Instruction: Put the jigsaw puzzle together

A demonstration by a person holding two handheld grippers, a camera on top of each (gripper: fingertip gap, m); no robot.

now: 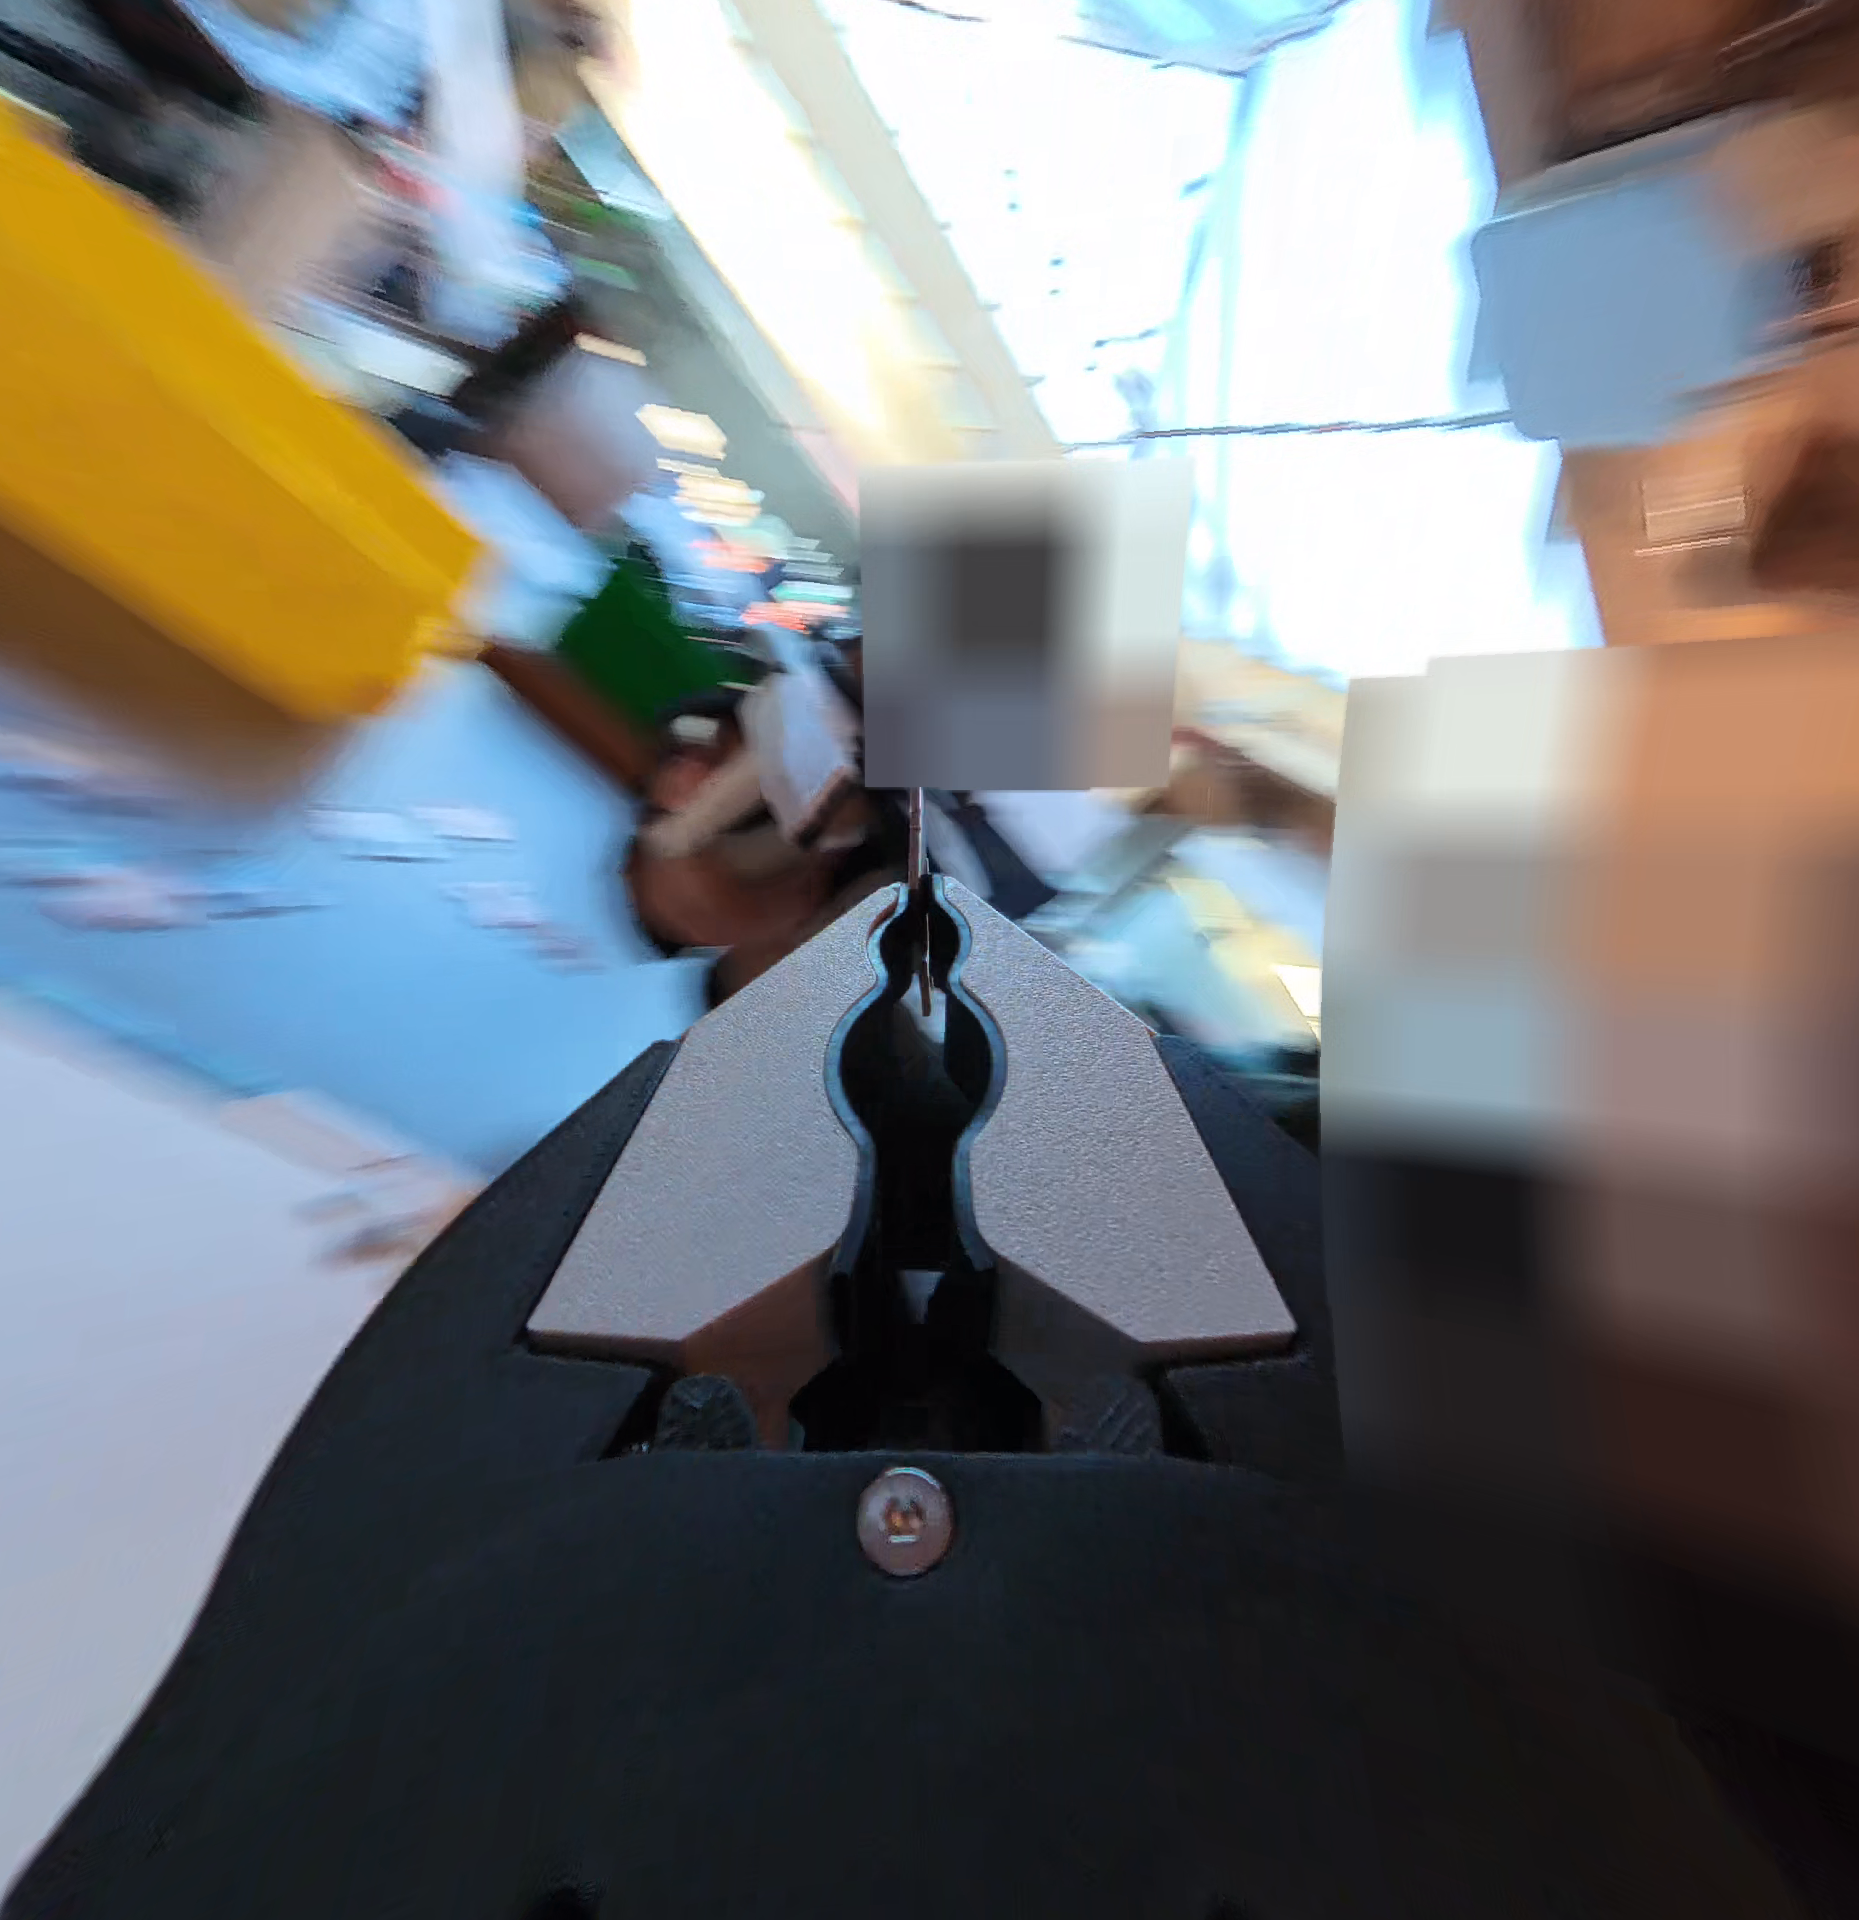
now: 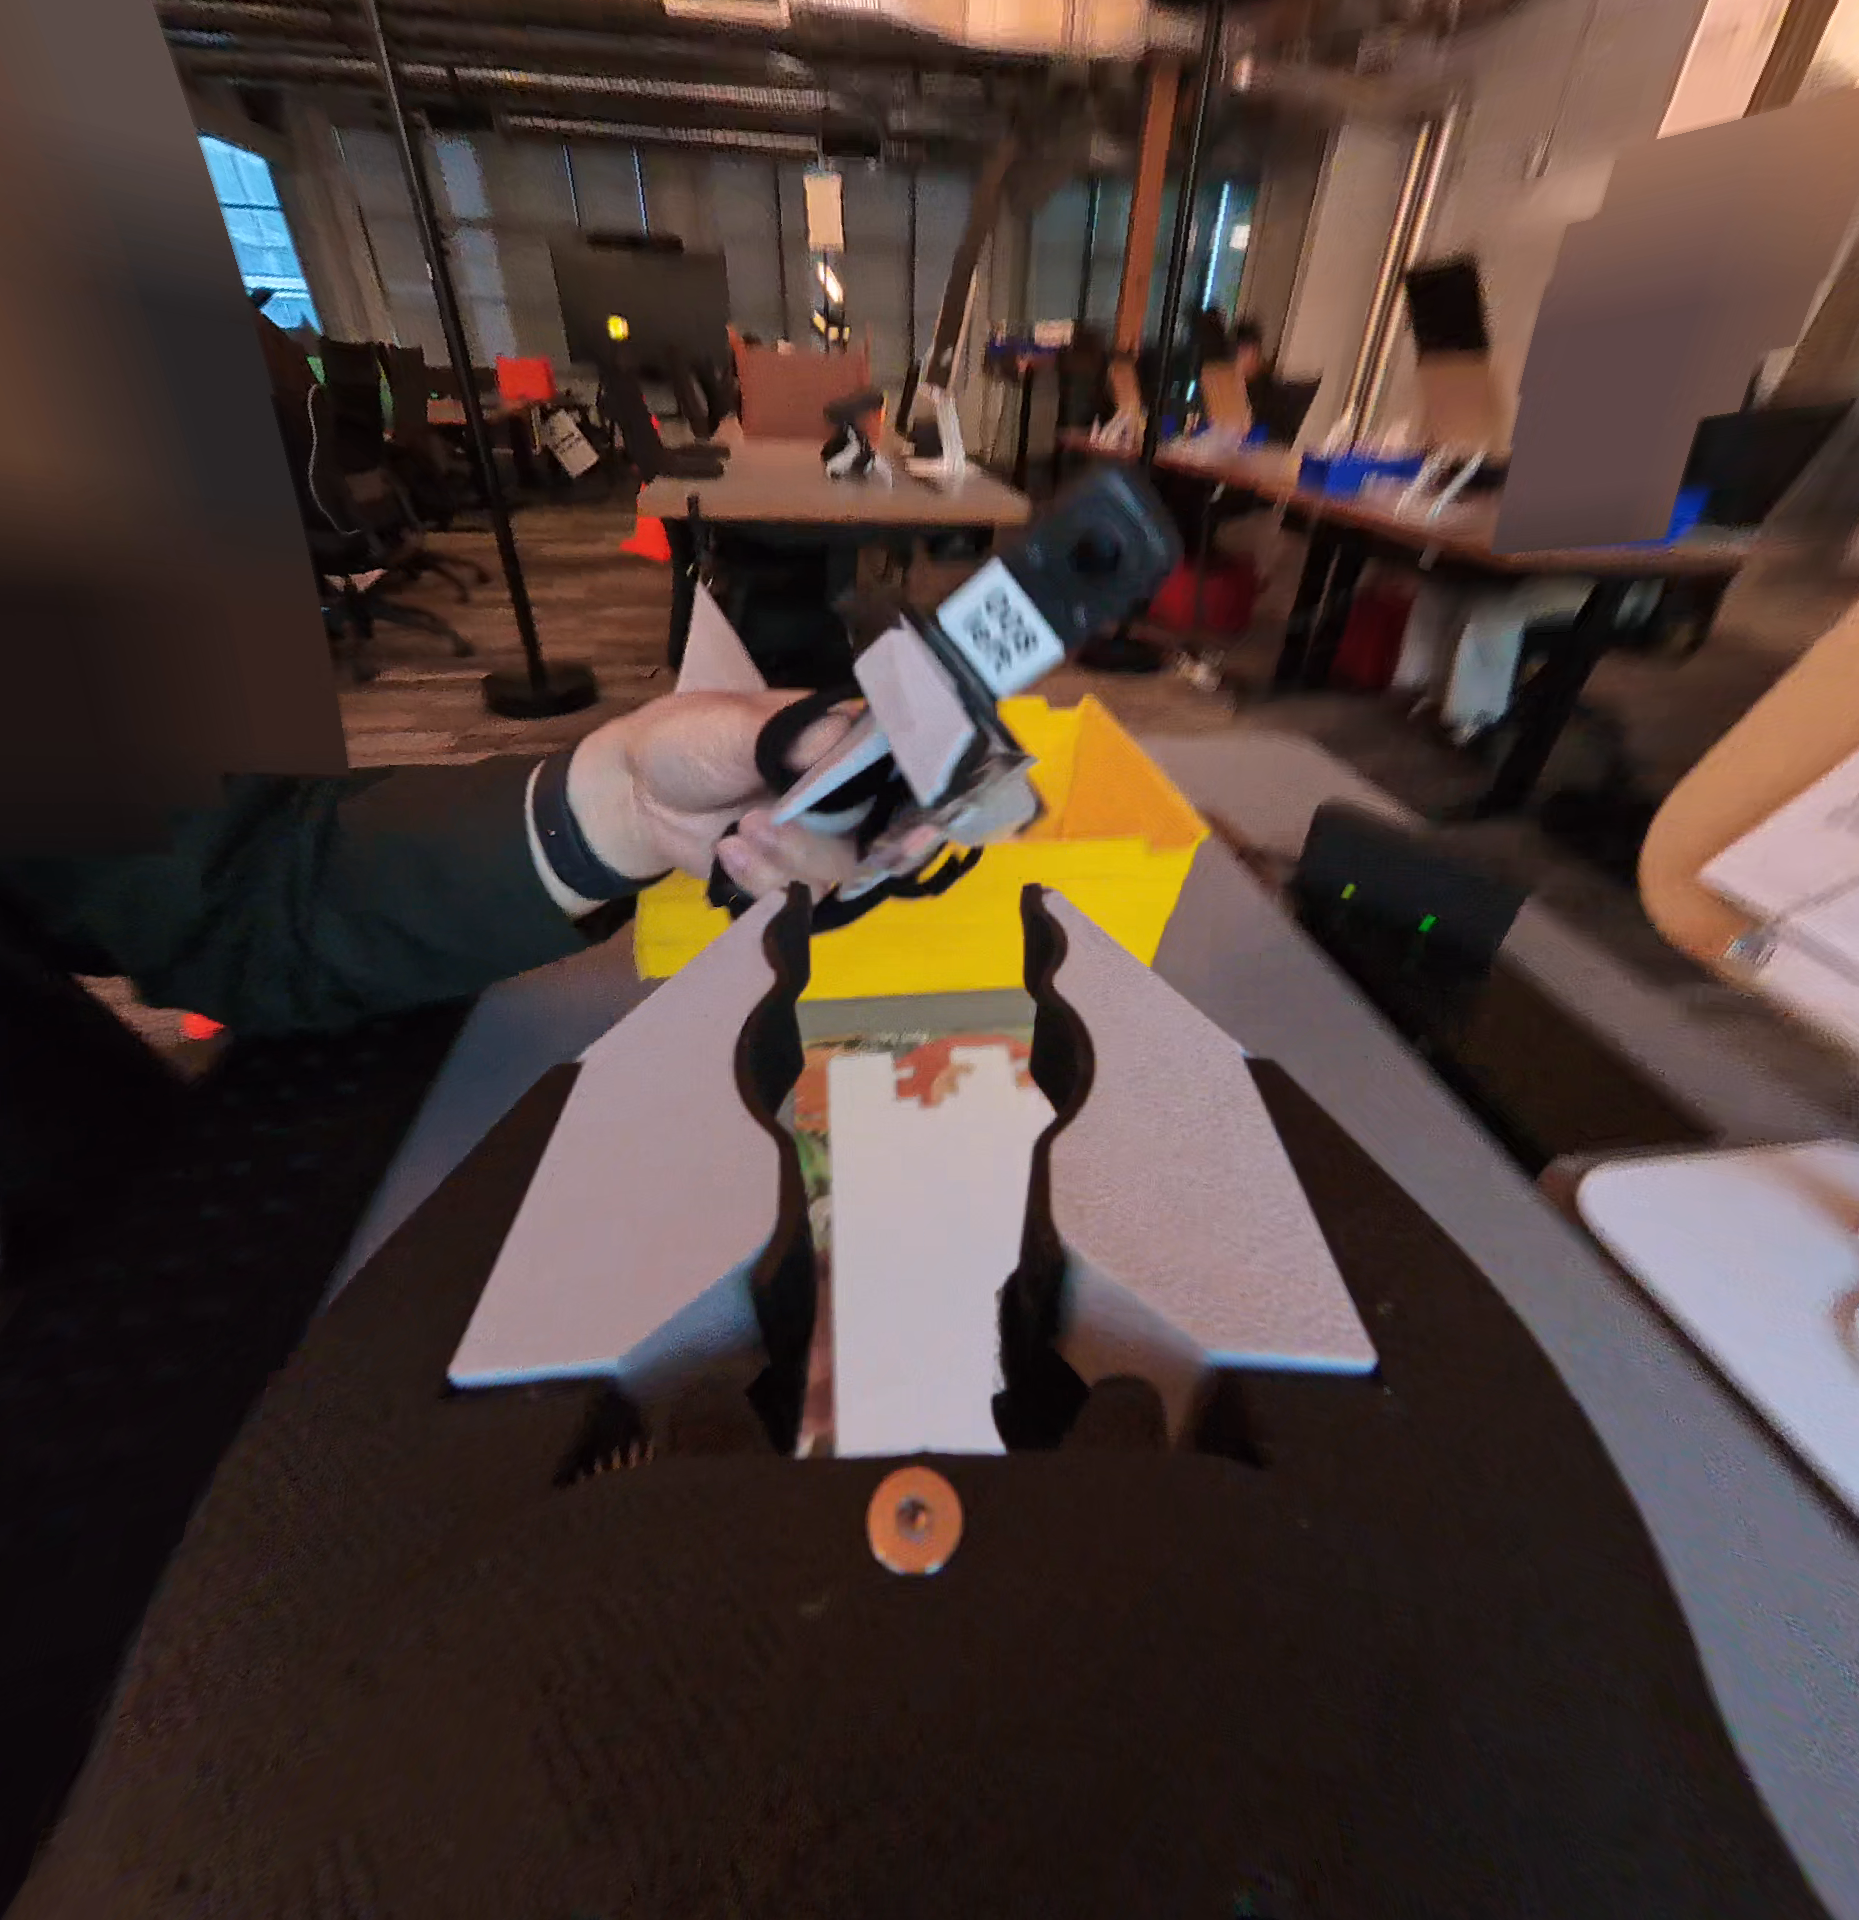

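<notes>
My left gripper (image 1: pixel 920 894) is shut on a thin jigsaw piece (image 1: pixel 916 831) that I see edge-on, sticking out past the fingertips. This view is blurred and tilted up off the table. In the right wrist view a hand (image 2: pixel 676 779) holds the left gripper (image 2: pixel 904 727) in the air above the yellow bin. My right gripper (image 2: pixel 914 914) is open and empty, above the puzzle board (image 2: pixel 935 1195). The board lies on the grey table and has a large white bare middle and a coloured picture strip (image 2: pixel 813 1143) along its left and far sides.
A yellow bin (image 2: pixel 1101 852) stands just beyond the board; it also shows in the left wrist view (image 1: pixel 177 416). A black box with green lights (image 2: pixel 1403 914) is at the right, with a white tray (image 2: pixel 1735 1268) nearer. Desks and chairs fill the room behind.
</notes>
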